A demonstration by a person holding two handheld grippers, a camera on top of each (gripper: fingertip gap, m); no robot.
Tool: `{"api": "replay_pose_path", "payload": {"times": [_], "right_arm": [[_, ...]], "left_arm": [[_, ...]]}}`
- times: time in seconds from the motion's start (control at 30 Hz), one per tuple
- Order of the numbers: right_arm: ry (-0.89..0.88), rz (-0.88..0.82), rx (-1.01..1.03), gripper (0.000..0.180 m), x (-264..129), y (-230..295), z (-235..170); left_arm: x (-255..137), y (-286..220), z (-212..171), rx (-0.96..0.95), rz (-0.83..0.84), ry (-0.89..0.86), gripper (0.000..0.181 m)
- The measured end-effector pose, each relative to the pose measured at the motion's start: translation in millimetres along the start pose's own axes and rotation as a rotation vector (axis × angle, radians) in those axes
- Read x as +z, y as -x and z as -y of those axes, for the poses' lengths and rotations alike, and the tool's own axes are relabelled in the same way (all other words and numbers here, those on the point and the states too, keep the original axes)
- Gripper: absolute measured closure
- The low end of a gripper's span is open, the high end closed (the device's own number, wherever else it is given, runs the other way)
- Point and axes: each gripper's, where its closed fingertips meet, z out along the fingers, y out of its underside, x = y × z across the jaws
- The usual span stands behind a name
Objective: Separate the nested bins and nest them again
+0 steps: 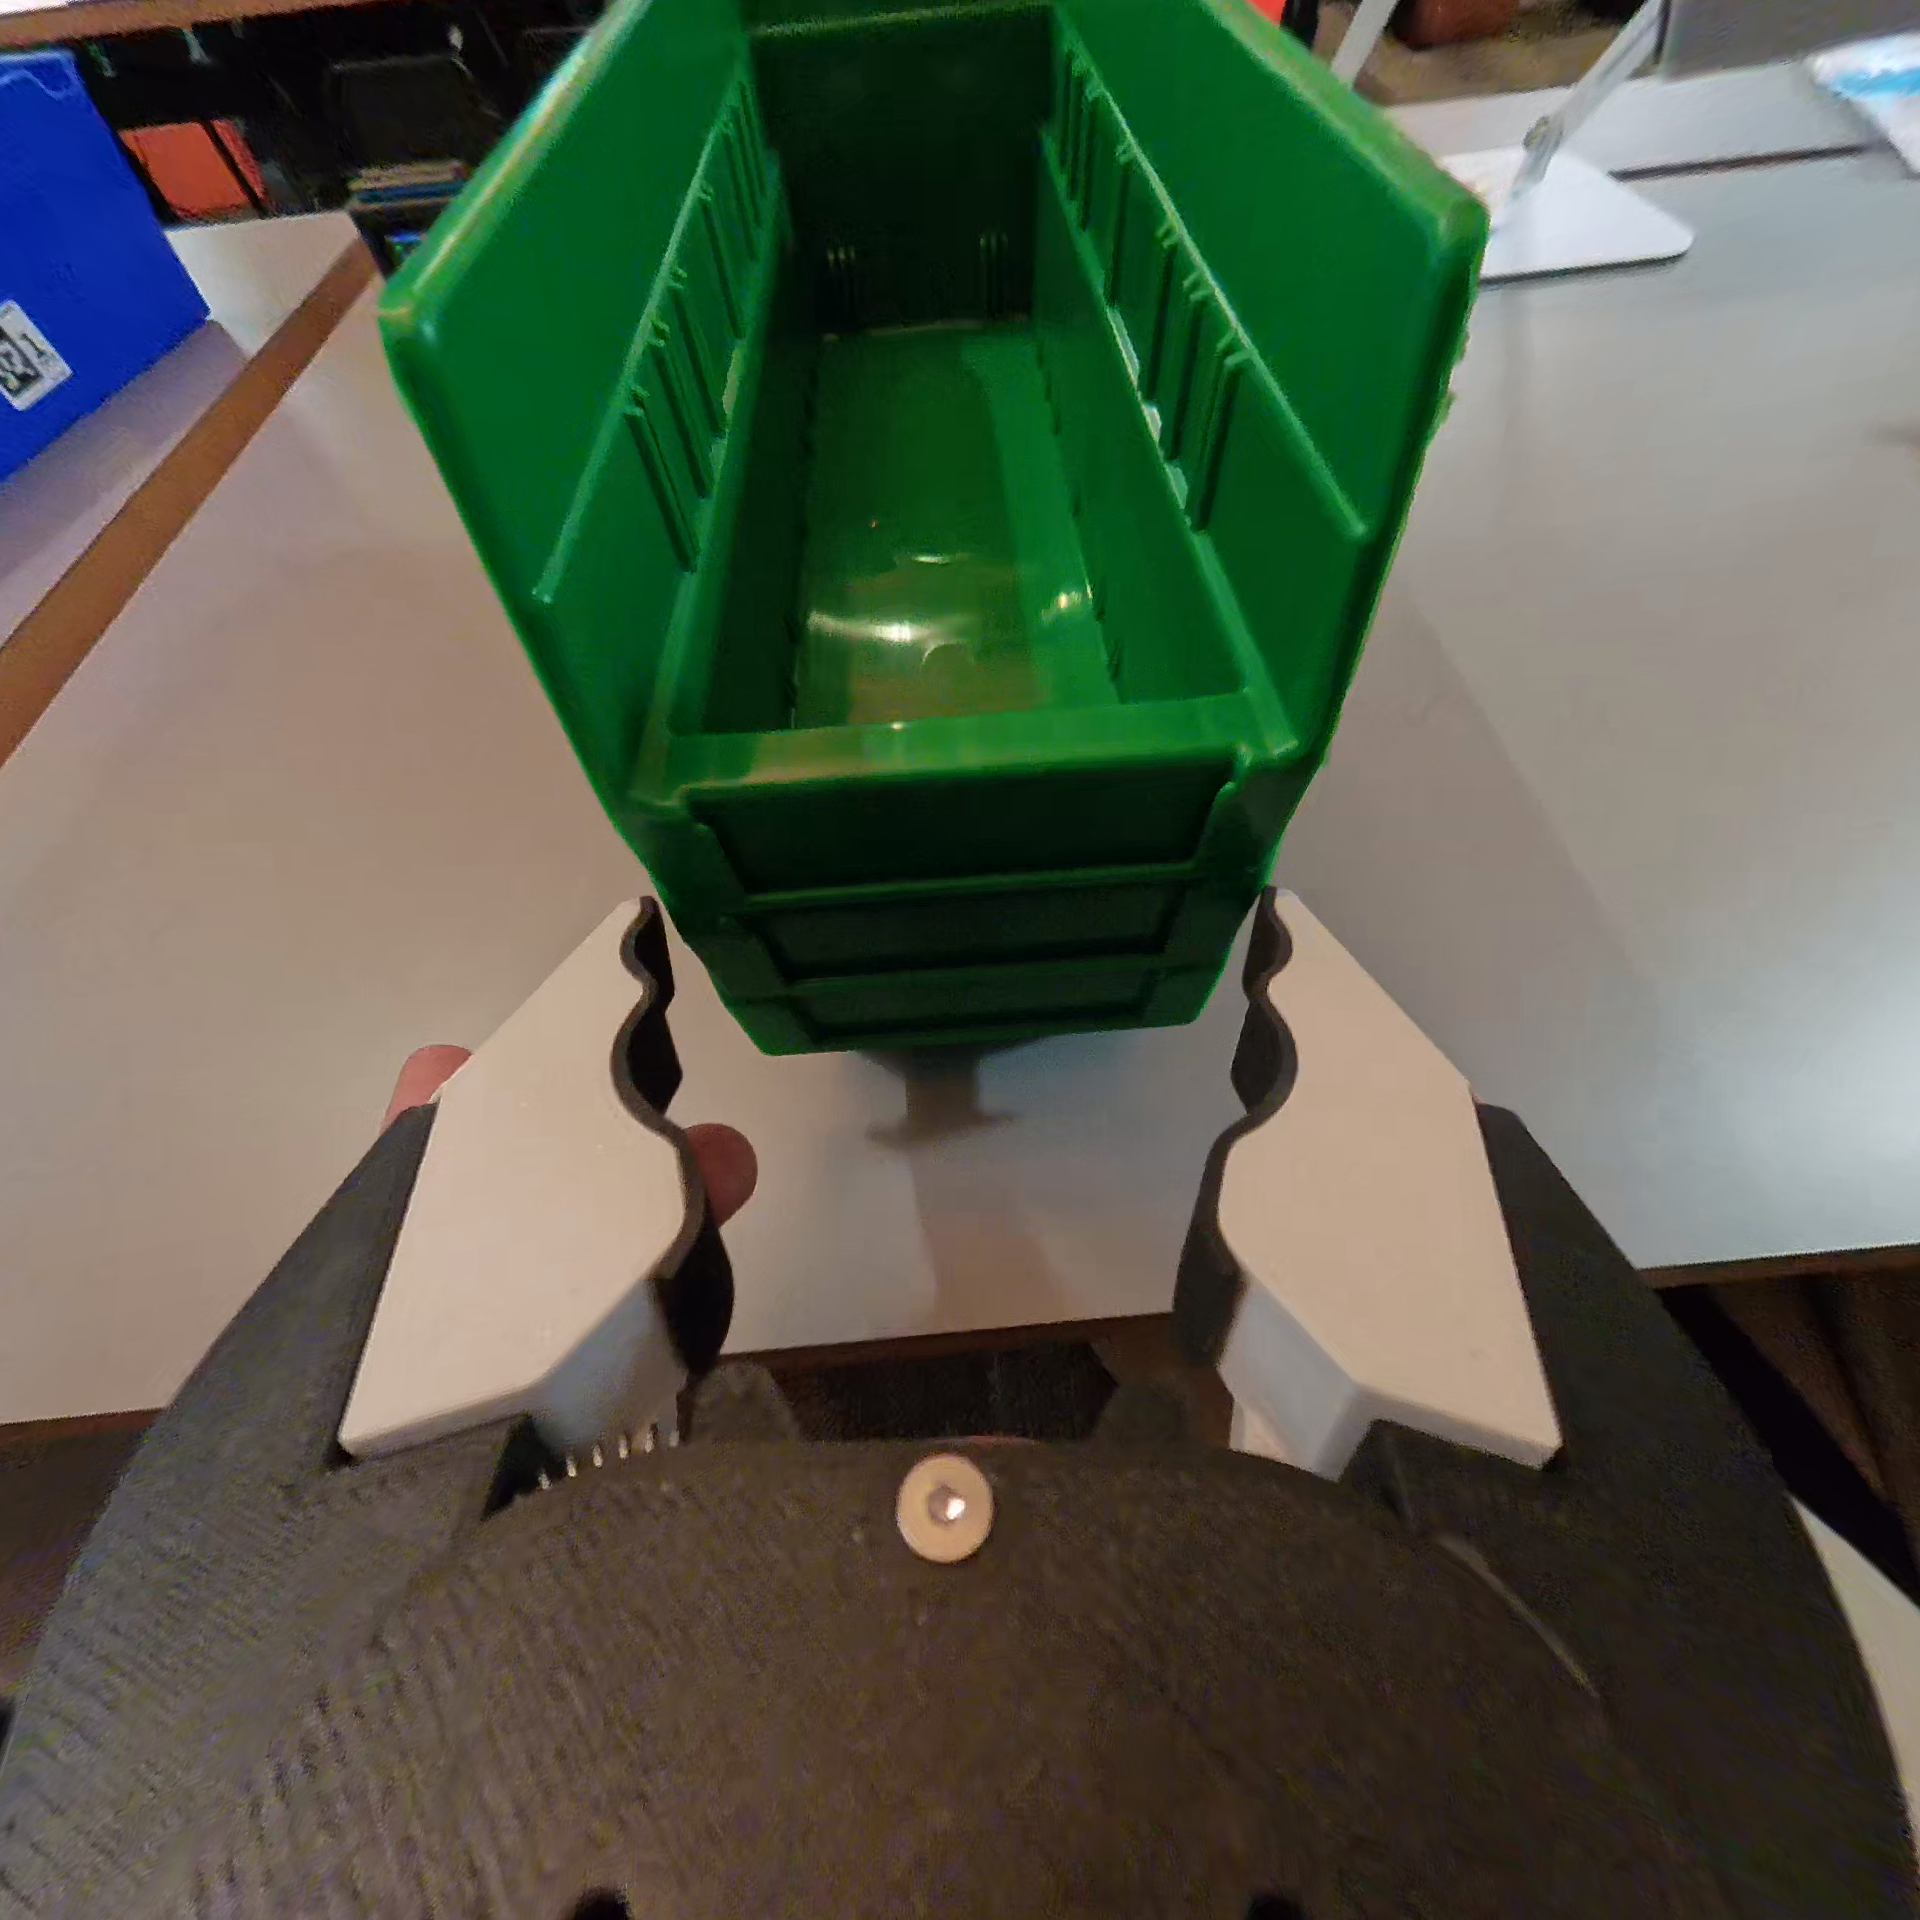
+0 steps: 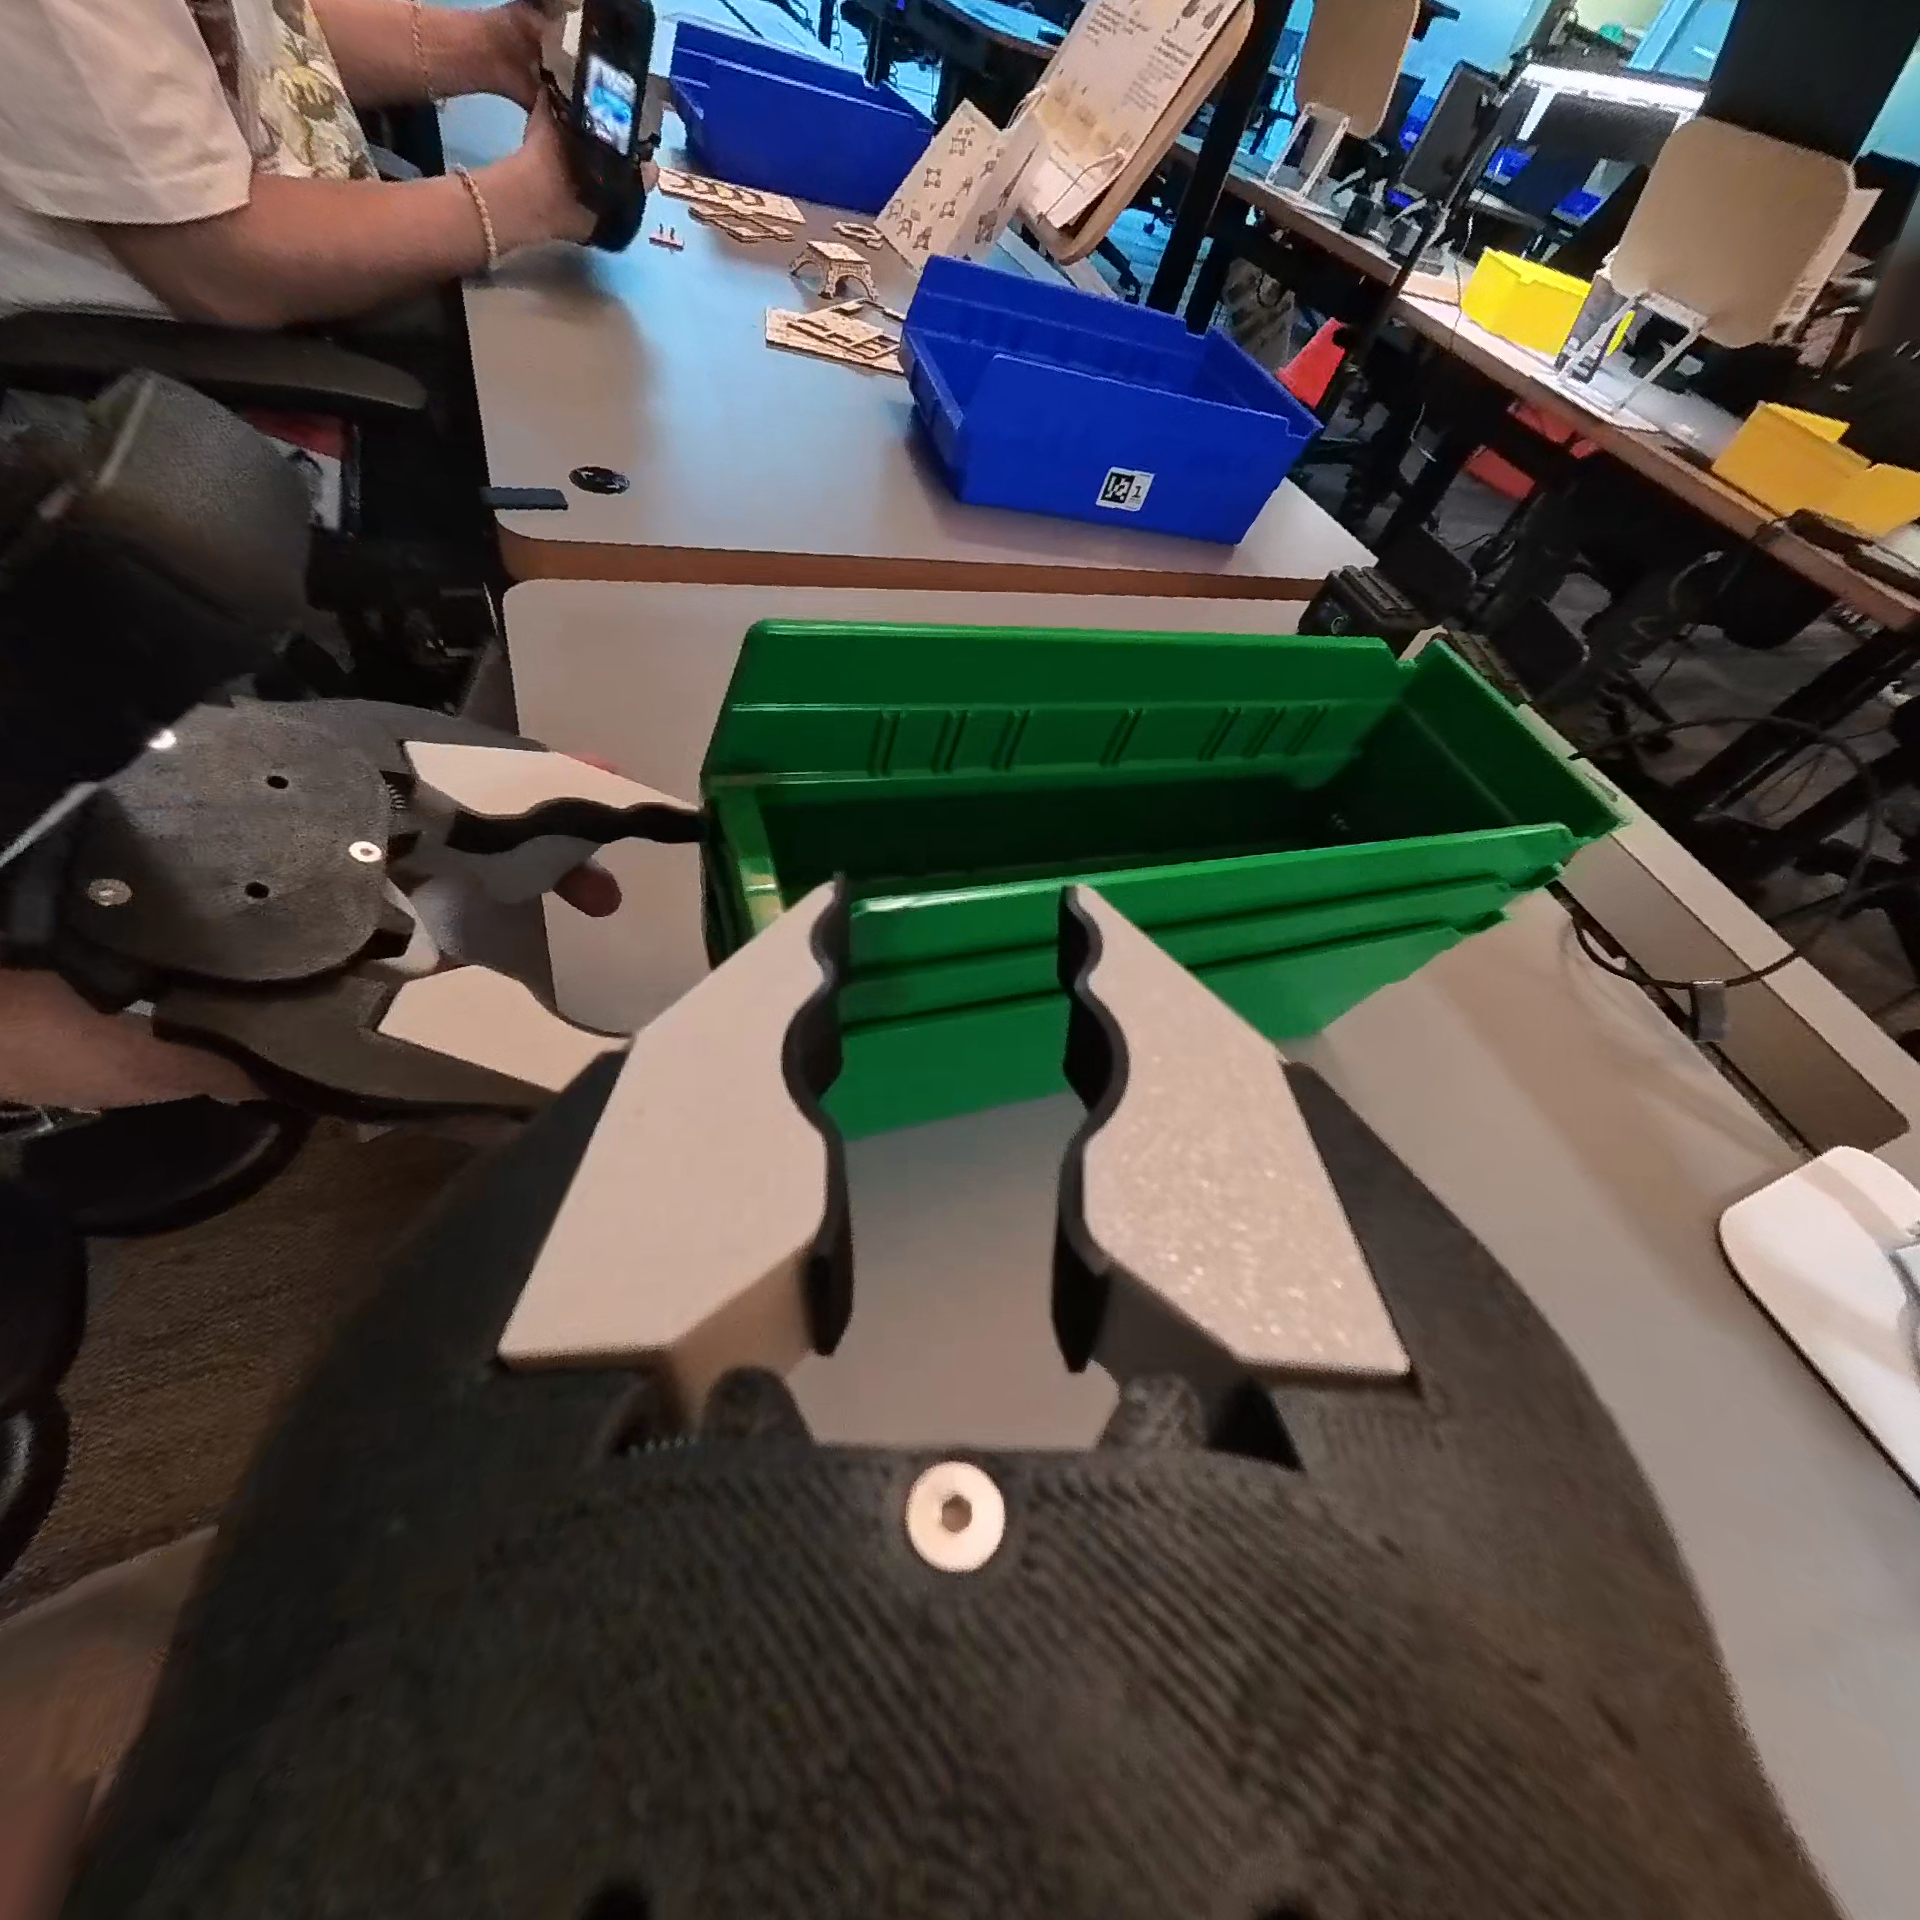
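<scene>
While the nested green bins (image 1: 966,582) are kept stacked near the front edge of the grey surface (image 1: 312,831), both hand-held grippers are held open around them.

The left hand-held gripper (image 1: 961,977) is spread wide at the stack's short end, nothing clasped. The right hand-held gripper (image 2: 951,935) is parted over a long side wall. A blue bin (image 2: 1091,416) is seen on the neighbouring surface.

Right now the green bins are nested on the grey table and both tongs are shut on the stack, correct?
Not quite. The green bins are nested on the grey table, but neither pair grips them. The left tongs are open around the stack's short end in the left wrist view; the right tongs are open at its long side in the right wrist view.
</scene>
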Motion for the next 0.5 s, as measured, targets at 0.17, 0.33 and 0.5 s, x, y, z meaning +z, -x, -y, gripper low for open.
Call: {"api": "replay_pose_path", "payload": {"times": [0.17,0.33,0.5], "right_arm": [[-0.004,0.026,-0.050,0.143,-4.3,-1.4,15.7],[0.060,0.104,-0.150,0.144,0.6,9.1,20.8],[0.139,0.082,-0.342,0.144,3.7,8.8,20.6]], "left_arm": [[1.0,1.1,0.6,-0.020,0.003,-0.003,0.066],[-0.2,1.3,3.9,-0.048,-0.010,-0.021,0.066],[2.6,0.6,2.7,-0.074,-0.025,-0.020,0.064]]}}
